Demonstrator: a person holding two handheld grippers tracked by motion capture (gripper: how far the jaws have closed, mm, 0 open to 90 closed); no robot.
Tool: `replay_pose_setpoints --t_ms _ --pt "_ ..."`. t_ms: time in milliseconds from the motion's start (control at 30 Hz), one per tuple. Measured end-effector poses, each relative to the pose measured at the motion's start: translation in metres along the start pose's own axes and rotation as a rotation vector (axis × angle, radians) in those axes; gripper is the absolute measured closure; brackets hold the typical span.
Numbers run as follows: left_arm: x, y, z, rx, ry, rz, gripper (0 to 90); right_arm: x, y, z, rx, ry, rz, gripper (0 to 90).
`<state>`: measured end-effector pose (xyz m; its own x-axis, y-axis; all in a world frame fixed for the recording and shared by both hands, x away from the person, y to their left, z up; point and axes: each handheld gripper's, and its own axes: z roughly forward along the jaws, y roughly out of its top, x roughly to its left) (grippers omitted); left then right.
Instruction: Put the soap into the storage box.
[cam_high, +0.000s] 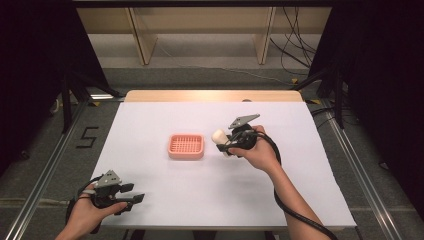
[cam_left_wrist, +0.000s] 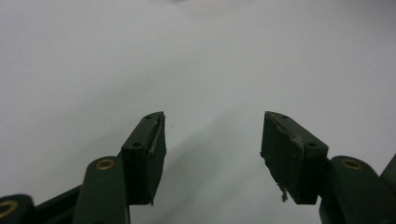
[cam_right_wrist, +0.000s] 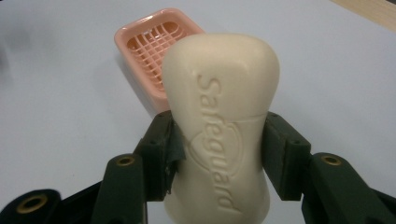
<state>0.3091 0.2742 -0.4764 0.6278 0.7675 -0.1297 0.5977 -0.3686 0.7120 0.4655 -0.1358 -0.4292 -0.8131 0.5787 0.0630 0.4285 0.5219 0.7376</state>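
The right gripper (cam_right_wrist: 217, 154) has a bar of soap (cam_right_wrist: 219, 121) squeezed between its two black fingers (cam_right_wrist: 159, 154). The fingers press on the soap's narrow middle, one on each side. They are held partly apart by the soap, because it fills the whole gap between them. The soap is cream-colored and has the word "Safeguard" stamped on it. Its rounded top sticks out well past the fingertips, and its other end reaches back between the fingers.

Just past the soap's far end sits a pink soap dish (cam_right_wrist: 149, 51) with a grid bottom. It rests on the white table (cam_right_wrist: 56, 116). In the high view, the right gripper (cam_high: 226, 144) holds the soap (cam_high: 220, 136) just beside the soap dish (cam_high: 186, 146), on its right side. The soap is not touching the dish.

The left gripper (cam_left_wrist: 212, 149) has its two fingers (cam_left_wrist: 147, 154) wide apart. Nothing is between them, and under the gap there is bare white table (cam_left_wrist: 93, 70). In the high view, the left gripper (cam_high: 131, 199) is low over the near edge of the table (cam_high: 210, 200), well apart from the soap and the dish.
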Motion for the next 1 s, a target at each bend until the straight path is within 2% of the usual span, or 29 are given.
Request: replay_pose_setpoints --t_ms 33,167,300,433,467,500,533,600,633,733,800,867,933,1000 --pt "0.0 0.0 0.0 0.0 0.0 0.001 39.8 0.001 0.0 0.0 0.0 0.001 0.015 50.6" --pt "0.0 0.0 0.0 0.0 0.0 0.0 39.8 0.003 0.002 0.001 0.003 0.002 0.02 50.6" --pt "0.0 0.0 0.0 -0.002 0.0 -0.002 39.8 0.003 0.003 0.003 0.001 0.003 0.006 50.6" --pt "0.0 0.0 0.0 -0.004 -0.001 -0.003 39.8 0.004 0.005 0.005 -0.007 0.001 0.019 50.6" --pt "0.0 0.0 0.0 -0.003 -0.001 -0.003 39.7 0.003 0.006 0.006 -0.009 0.009 -0.012 50.6" --pt "0.0 0.0 0.0 -0.003 -0.001 -0.002 39.7 0.005 0.006 0.006 -0.015 0.003 0.014 50.6" --pt "0.0 0.0 0.0 -0.005 -0.004 -0.005 39.8 0.004 0.007 0.005 -0.009 0.001 -0.001 50.6" --pt "0.0 0.0 0.0 -0.004 0.0 -0.003 39.7 0.005 0.007 0.007 -0.016 0.002 0.009 50.6" --pt "0.0 0.0 -0.001 -0.001 -0.009 0.003 39.7 0.003 0.008 0.007 -0.02 0.004 -0.015 50.6" --pt "0.0 0.0 -0.001 -0.005 -0.008 -0.002 39.8 0.004 0.009 0.006 0.001 0.012 -0.002 50.6" --pt "0.0 0.0 -0.001 -0.004 -0.008 -0.001 39.8 0.005 0.009 0.008 -0.022 0.006 0.006 50.6" --pt "0.0 0.0 0.0 -0.004 -0.005 -0.001 39.8 0.005 0.01 0.007 0.001 0.008 0.0 50.6" --pt "0.0 0.0 0.0 -0.003 -0.001 -0.002 39.8 0.005 0.01 0.009 -0.024 0.001 0.004 50.6" --pt "0.0 0.0 0.0 -0.006 -0.005 -0.005 39.8 0.005 0.012 0.007 -0.009 0.001 0.004 50.6"
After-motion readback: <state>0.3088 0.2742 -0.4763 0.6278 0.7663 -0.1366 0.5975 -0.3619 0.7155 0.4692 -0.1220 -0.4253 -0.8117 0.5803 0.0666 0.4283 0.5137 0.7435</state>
